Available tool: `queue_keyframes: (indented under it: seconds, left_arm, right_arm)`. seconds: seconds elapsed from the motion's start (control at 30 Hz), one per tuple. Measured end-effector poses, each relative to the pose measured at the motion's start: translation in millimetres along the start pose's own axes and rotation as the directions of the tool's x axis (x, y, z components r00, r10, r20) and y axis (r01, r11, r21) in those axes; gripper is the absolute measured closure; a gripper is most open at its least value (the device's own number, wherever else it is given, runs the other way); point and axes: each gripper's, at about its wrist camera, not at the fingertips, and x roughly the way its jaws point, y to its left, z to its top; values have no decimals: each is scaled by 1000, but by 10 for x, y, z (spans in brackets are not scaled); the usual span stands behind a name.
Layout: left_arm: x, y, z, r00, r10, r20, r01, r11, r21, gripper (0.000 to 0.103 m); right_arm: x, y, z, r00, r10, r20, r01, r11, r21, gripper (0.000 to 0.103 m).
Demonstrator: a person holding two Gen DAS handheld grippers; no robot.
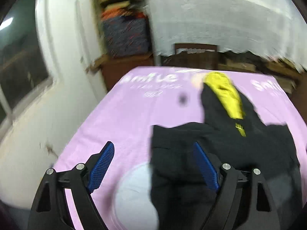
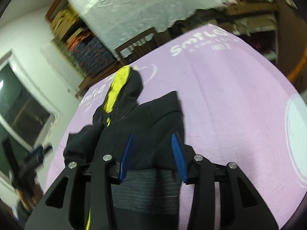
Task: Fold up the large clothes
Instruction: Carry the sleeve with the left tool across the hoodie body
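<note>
A black hooded garment with a yellow-lined hood lies bunched on a pink sheet. In the left wrist view my left gripper is open, its blue pads spread, hovering over the garment's left edge. In the right wrist view the same garment lies ahead, hood pointing away. My right gripper is open above the garment's near part, with a grey ribbed hem below it. Nothing is held.
The pink sheet carries white lettering and a pale circle. A white wall and window are at the left. Stacked fabrics and a wooden cabinet stand behind the surface's far edge.
</note>
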Motion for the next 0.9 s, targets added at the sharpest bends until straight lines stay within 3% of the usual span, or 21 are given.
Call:
queue_keyframes:
  seconds: [0.07, 0.13, 0.27, 0.33, 0.53, 0.67, 0.8, 0.87, 0.9]
  left_arm:
    - [257, 143, 4, 998, 4, -63, -6, 999, -40, 26]
    - [443, 155, -32, 994, 23, -110, -25, 1000, -16, 33]
    - [745, 192, -181, 983, 67, -174, -59, 997, 49, 34]
    - [815, 276, -248, 982, 49, -181, -43, 998, 38, 33]
    - [786, 354, -302, 987, 29, -155, -20, 998, 57, 31]
    - [841, 417, -252, 981, -11, -192, 14, 1000, 18, 27]
    - [887, 443, -220, 978, -27, -208, 31, 999, 14, 25]
    - [884, 415, -224, 980, -14, -200, 20, 999, 30, 24]
    - [874, 394, -230, 982, -1, -191, 9, 999, 45, 24]
  right_arm:
    - [32, 172, -45, 1000, 20, -5, -21, 998, -64, 61]
    - [91, 431, -99, 1000, 15, -24, -18, 990, -137, 61]
    - [208, 997, -159, 997, 23, -69, -42, 957, -288, 61]
    - [310, 1400, -224, 996, 2, -86, -37, 912, -408, 55]
    - [849, 2377, -490, 989, -144, -44, 69, 694, -716, 52]
    - [1222, 2706, -581, 978, -206, -13, 112, 584, -804, 52]
    - [1546, 2796, -710, 963, -269, 11, 146, 486, -862, 52]
    - [1659, 2808, -737, 956, -294, 21, 162, 462, -872, 56]
    - [1722, 2799, -728, 952, -305, 16, 164, 465, -870, 68]
